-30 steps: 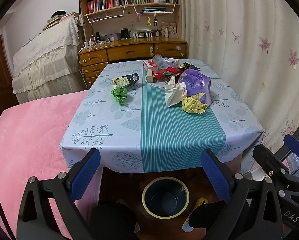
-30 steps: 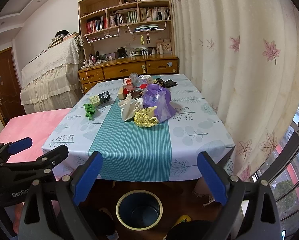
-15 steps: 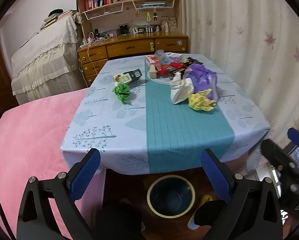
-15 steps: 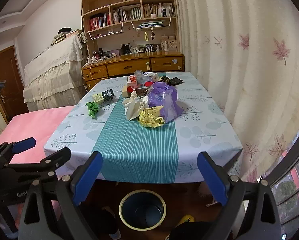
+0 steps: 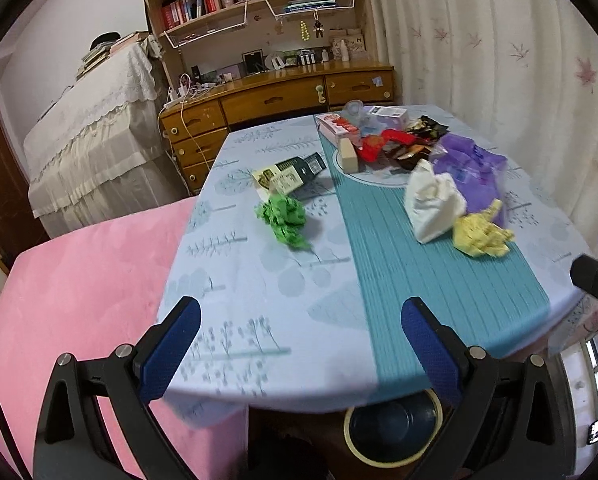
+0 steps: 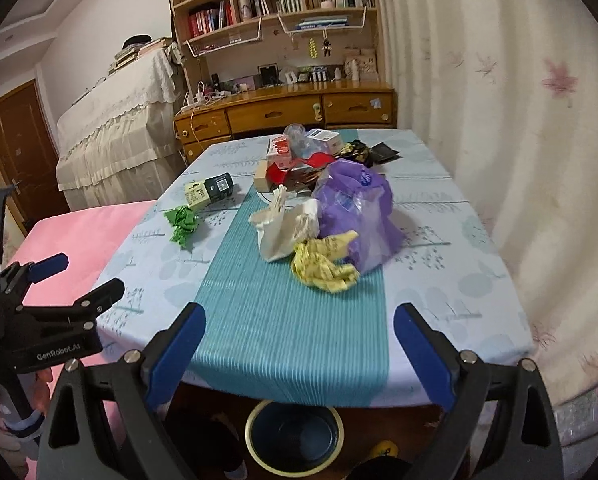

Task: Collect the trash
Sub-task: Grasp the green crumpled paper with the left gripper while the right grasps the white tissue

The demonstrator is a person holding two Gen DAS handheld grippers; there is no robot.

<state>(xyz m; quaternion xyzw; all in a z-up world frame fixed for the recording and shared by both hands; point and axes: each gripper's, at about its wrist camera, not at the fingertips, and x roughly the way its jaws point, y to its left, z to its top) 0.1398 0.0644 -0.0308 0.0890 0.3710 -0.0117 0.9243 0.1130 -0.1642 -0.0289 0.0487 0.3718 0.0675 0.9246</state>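
Hovering empty and wide open, left gripper [image 5: 299,344] and right gripper [image 6: 299,344] face crumpled green paper [image 5: 285,220] at 12 o'clock, crumpled yellow paper [image 6: 325,266] beyond. Risk: loose wads may miss the round blue bin [image 6: 295,436] below.

home bedroom/study | wooden bookshelf full of books [image 6: 275,0] over wooden drawer desk [image 6: 283,110] | pink bedspread [image 5: 79,280] | leaf-print cloth-covered table [image 6: 439,240] | floral cream curtains [image 6: 499,100] | brown wooden door [image 6: 19,140]
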